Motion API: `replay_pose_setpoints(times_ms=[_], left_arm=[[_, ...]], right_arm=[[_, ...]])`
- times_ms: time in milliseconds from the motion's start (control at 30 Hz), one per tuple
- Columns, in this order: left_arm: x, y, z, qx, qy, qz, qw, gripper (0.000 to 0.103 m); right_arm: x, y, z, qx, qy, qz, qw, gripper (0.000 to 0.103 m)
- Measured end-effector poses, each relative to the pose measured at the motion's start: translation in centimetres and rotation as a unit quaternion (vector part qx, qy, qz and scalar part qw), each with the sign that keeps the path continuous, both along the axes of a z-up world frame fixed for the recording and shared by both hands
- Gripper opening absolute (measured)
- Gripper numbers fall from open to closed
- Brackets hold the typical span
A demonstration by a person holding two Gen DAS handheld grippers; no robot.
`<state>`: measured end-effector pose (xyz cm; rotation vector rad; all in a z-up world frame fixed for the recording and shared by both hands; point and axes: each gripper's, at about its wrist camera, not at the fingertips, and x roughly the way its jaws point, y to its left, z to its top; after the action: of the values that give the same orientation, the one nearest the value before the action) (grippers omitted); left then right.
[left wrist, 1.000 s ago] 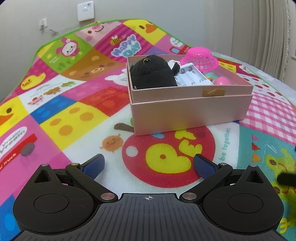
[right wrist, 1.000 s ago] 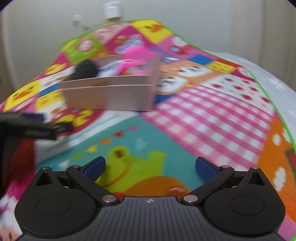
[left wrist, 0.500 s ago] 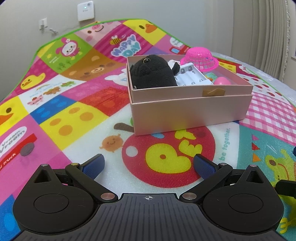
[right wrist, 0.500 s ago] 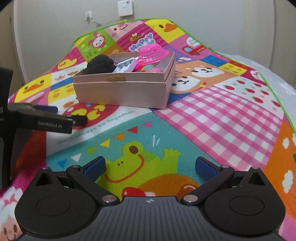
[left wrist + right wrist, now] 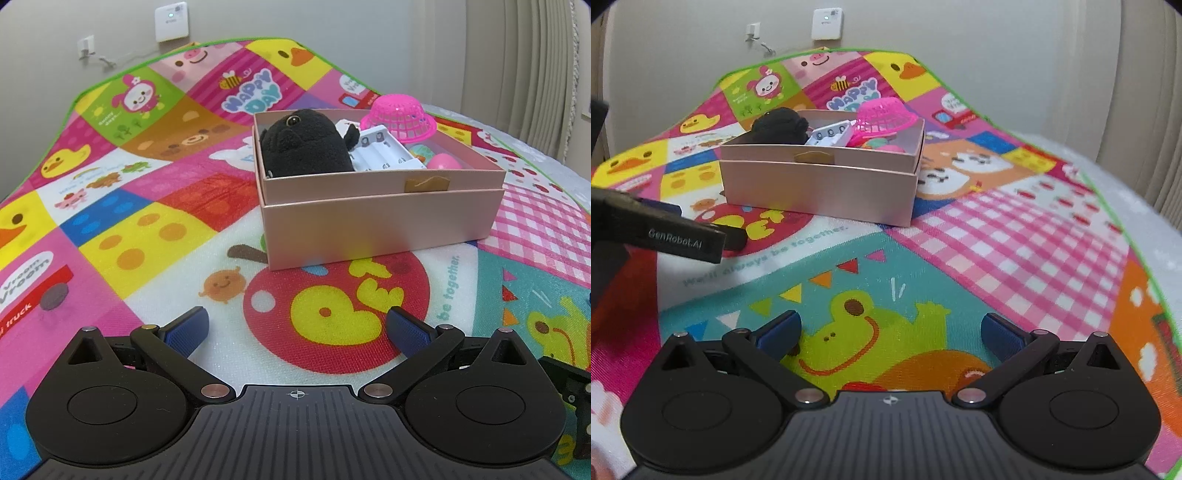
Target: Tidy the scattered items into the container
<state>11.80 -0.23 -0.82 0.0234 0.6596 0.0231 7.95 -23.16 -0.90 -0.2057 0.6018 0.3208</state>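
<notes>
A pink cardboard box (image 5: 380, 218) (image 5: 820, 188) sits on the colourful play mat. Inside it lie a black plush toy (image 5: 306, 147) (image 5: 781, 125), a white battery holder (image 5: 384, 155) (image 5: 831, 133), a pink plastic basket (image 5: 399, 118) (image 5: 884, 116) and a pink egg (image 5: 443, 161). My left gripper (image 5: 297, 328) is open and empty, low over the mat in front of the box. My right gripper (image 5: 890, 332) is open and empty too, further back and to the right of the box. The left gripper's body (image 5: 661, 232) shows at the left edge of the right wrist view.
The play mat (image 5: 155, 236) (image 5: 1015, 240) covers the floor up to a grey wall with a white device (image 5: 171, 16) and a socket (image 5: 85, 46). Curtains (image 5: 535, 66) hang at the right. A pale carpet (image 5: 1126, 192) borders the mat's right edge.
The right wrist view has swung and settled, going from blurred to sharp, with the box now further ahead. The left gripper has stayed still. Both stay open.
</notes>
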Motion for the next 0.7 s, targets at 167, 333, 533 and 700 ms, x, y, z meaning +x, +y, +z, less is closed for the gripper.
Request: replay_pose_setpoints(times_ms=[167,333,533,700], left_arm=[[0.0,0.1,-0.1,-0.001,0.001,0.000,1.0000,0.103],[0.0,0.0,-0.1,0.001,0.001,-0.001,1.0000,0.103],[0.0,0.0,-0.1,0.000,0.002,-0.001,1.0000,0.103],[0.0,0.0,-0.1,0.000,0.001,-0.002,1.0000,0.103]], right_arm=[[0.4,-0.8,0.0,0.025,0.013,0.000,1.000,0.103],[0.4,-1.0,-0.1,0.034,0.017,0.001,0.999,0.103],[0.4,-1.1,0.0,0.034,0.017,0.001,0.999,0.103],[0.4,-1.1,0.0,0.034,0.017,0.001,0.999,0.103]])
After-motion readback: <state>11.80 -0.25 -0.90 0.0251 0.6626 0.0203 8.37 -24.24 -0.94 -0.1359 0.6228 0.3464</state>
